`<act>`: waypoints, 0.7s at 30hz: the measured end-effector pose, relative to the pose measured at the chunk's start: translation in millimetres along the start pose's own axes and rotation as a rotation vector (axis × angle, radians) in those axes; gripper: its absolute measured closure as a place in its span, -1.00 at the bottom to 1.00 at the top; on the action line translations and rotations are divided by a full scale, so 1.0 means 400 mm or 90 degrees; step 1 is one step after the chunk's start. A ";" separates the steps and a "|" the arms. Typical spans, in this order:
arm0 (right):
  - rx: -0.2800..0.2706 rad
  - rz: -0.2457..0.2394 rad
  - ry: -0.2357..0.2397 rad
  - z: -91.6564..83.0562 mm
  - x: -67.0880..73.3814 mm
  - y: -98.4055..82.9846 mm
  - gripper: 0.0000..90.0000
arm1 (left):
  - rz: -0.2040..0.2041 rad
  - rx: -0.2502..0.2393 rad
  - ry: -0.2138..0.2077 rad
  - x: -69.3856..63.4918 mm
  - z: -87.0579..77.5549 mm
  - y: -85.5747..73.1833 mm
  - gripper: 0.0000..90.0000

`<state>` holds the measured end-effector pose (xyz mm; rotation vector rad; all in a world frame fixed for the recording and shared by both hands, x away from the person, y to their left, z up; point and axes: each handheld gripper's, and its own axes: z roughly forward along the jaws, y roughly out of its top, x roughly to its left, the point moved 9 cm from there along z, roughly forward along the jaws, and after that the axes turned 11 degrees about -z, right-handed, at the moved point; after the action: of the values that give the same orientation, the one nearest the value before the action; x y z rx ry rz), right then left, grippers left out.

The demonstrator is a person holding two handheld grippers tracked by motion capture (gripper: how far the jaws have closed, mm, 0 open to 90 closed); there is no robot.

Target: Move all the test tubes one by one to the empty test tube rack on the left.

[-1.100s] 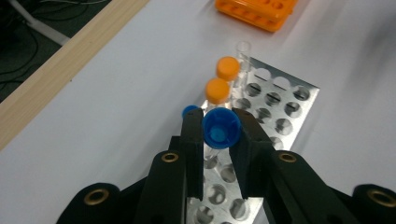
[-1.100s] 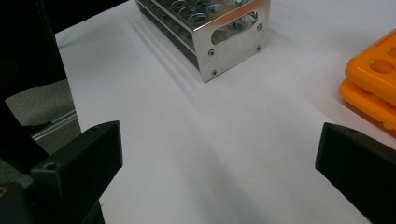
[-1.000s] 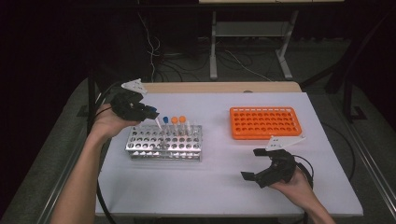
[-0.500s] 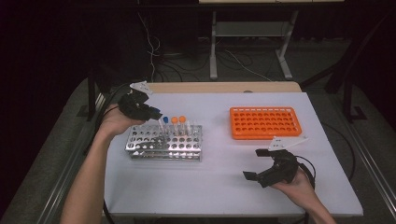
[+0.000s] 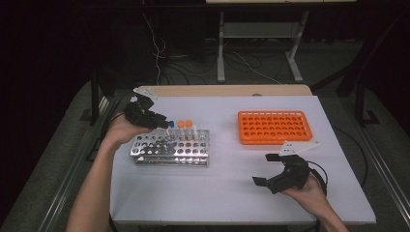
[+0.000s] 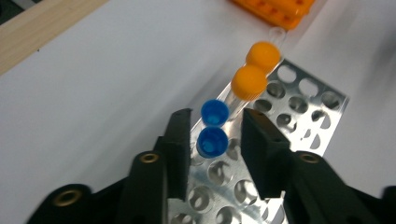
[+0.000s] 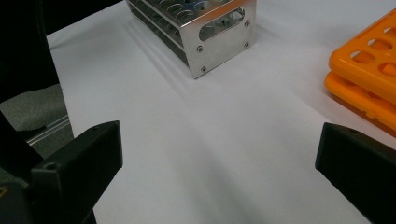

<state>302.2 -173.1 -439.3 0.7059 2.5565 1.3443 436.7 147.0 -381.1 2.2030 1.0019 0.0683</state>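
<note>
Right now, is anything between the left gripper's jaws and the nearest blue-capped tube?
Nothing visible. The left gripper is open, its jaws on either side of the nearest blue-capped tube in the metal rack. The second blue tube stands just behind it.

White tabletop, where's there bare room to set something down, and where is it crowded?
The white tabletop is bare in front of the metal rack, across to the right hand-held gripper, in the lane between that rack and the orange rack, and behind both racks. It is crowded at the metal rack's back left, where the left hand-held gripper straddles the capped tubes.
</note>
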 end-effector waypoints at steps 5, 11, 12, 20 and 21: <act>-0.002 0.004 -0.004 -0.005 -0.001 -0.005 -1.00 | -0.015 -0.039 0.001 -0.031 -0.028 0.004 -0.05; -0.006 0.019 -0.016 -0.015 -0.012 -0.019 -1.00 | -0.030 -0.086 -0.009 -0.070 -0.065 -0.014 -0.43; -0.008 0.024 -0.016 -0.017 -0.013 -0.022 -1.00 | -0.032 -0.093 -0.010 -0.077 -0.069 -0.019 -0.51; -0.018 0.045 -0.031 -0.039 -0.019 -0.047 -1.00 | -0.051 -0.132 -0.016 -0.125 -0.071 -0.070 -0.92; -0.020 0.049 -0.033 -0.042 -0.019 -0.050 -1.00 | -0.052 -0.133 -0.014 -0.130 -0.068 -0.078 -0.96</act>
<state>296.2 -198.7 -446.4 0.8295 2.4865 1.3669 371.8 141.6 -368.0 1.9676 1.0244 0.1062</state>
